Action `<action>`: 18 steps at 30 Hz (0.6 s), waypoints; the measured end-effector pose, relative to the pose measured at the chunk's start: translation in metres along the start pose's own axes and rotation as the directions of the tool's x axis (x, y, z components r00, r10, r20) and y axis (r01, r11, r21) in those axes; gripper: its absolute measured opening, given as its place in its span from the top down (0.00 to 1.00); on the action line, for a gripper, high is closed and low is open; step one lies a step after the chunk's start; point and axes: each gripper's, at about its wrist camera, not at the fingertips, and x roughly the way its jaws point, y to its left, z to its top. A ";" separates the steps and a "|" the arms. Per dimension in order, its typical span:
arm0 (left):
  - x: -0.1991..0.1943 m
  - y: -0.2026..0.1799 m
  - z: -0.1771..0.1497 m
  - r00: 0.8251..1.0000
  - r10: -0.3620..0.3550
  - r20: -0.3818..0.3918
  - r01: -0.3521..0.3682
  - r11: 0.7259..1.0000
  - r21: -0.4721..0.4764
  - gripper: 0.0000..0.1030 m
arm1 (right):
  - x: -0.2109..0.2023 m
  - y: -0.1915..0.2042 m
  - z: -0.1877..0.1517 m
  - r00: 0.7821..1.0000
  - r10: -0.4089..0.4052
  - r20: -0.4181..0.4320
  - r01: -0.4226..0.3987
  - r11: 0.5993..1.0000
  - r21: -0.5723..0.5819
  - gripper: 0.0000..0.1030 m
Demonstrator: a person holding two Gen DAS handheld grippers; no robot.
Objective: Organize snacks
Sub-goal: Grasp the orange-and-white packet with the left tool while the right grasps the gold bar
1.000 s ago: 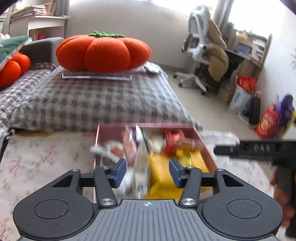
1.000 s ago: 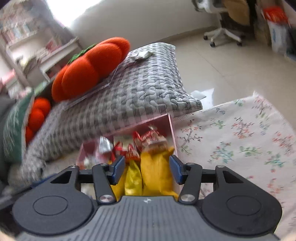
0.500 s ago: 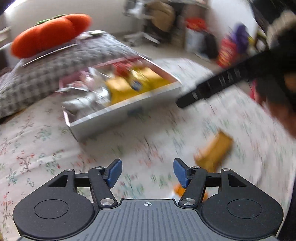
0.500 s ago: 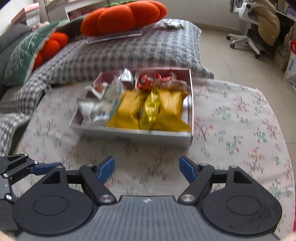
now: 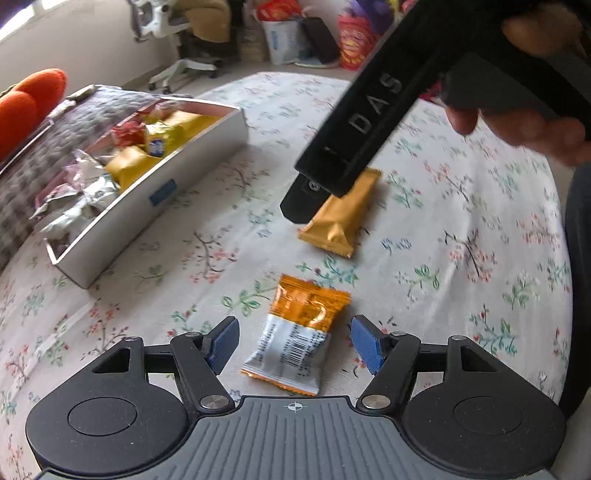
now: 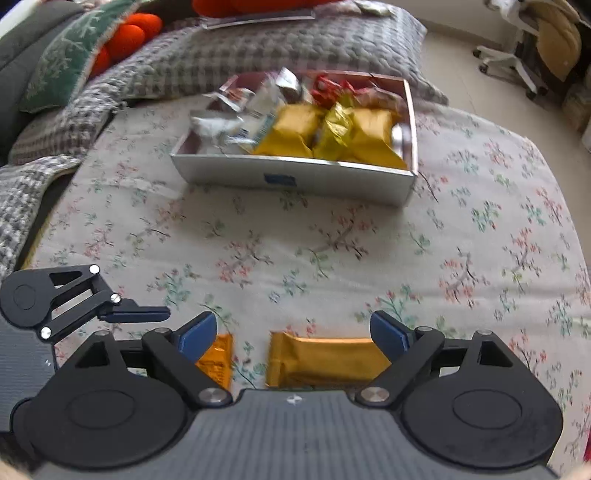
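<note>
A silver box [image 5: 147, 192] full of gold, red and silver snack packets sits on the floral bedspread. Two snacks lie loose in front of it. My left gripper [image 5: 293, 345] hovers over an orange-and-white packet [image 5: 299, 332]. Its jaws are opening and the packet lies between them, untouched by the pads. My right gripper [image 6: 291, 334] is over a gold bar [image 6: 325, 360], which lies crosswise between its widening jaws, clear of the pads. In the left wrist view the gold bar [image 5: 341, 218] lies partly under the right gripper's black housing [image 5: 362, 118].
Grey checked pillows [image 6: 295, 44] and orange plush cushions [image 6: 129, 33] crowd the far side behind the box [image 6: 295, 177]. An office chair [image 6: 517, 55] and bags [image 5: 351, 37] stand on the floor beyond the bed. A hand [image 5: 535, 129] holds the right gripper.
Both grippers have pulled back from over the box and tipped down toward the bedspread. Their jaws have widened. The two loose snacks have come into view under them.
</note>
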 end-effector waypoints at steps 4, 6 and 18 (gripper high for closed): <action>0.013 -0.001 -0.002 0.999 0.012 -0.034 -0.012 1.000 0.007 0.33 | 0.006 -0.007 -0.003 0.999 -0.025 -0.030 0.025 0.999 0.028 0.14; 0.012 0.001 -0.001 1.000 0.005 -0.029 -0.005 1.000 -0.011 0.36 | 0.008 -0.009 -0.004 0.999 -0.032 -0.040 0.033 0.999 0.031 0.14; 0.013 0.022 0.002 0.998 0.051 -0.047 -0.057 0.990 -0.127 0.64 | 0.023 -0.013 -0.014 0.991 -0.048 -0.128 0.049 0.999 0.008 0.13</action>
